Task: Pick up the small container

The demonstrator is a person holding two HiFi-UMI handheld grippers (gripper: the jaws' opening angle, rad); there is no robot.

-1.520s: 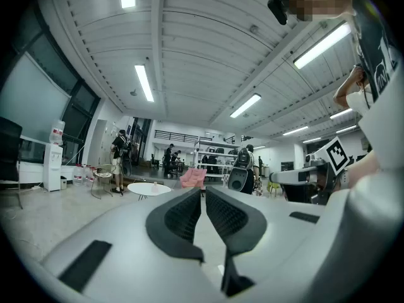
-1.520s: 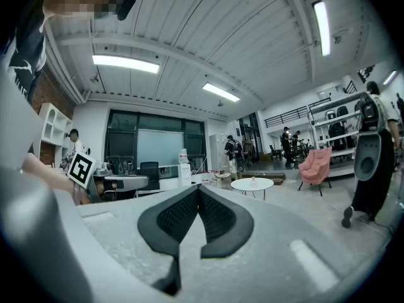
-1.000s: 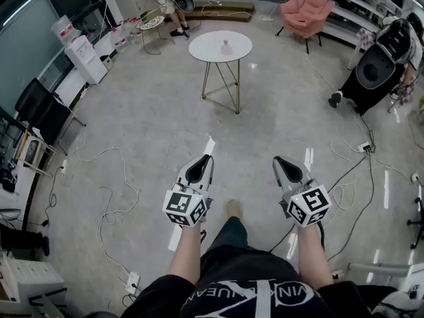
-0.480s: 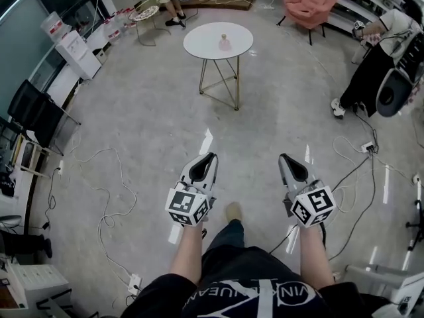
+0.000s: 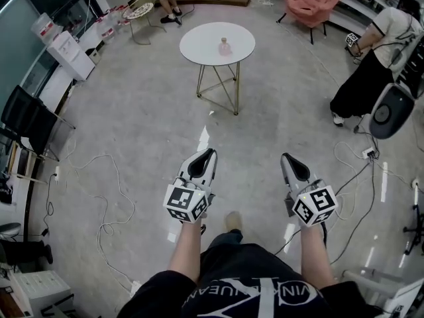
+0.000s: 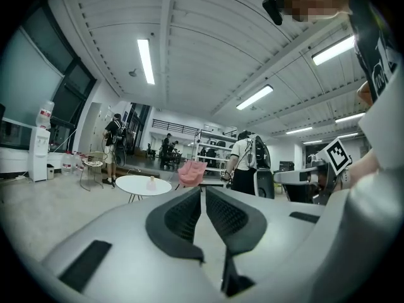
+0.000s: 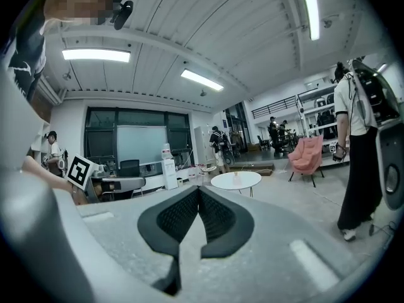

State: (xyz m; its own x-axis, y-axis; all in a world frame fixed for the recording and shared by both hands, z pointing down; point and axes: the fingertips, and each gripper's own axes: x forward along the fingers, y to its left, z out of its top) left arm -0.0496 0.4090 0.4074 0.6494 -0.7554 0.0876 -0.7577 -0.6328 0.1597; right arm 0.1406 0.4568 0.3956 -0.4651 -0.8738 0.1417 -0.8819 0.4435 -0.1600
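Bright ceiling strip lights (image 6: 146, 60) glare off the glossy floor (image 5: 205, 138); fisheye edges curve darkly.

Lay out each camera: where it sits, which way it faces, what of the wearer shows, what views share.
Head view: on the person's head, looking steeply down at the floor; shows both forearms, left gripper, right gripper.
Left gripper view: rides that gripper, looking level along its shut jaws; the wearer's torso at right.
Right gripper view: likewise, jaws shut; torso at left.
Shared: all see the round table with the small container.
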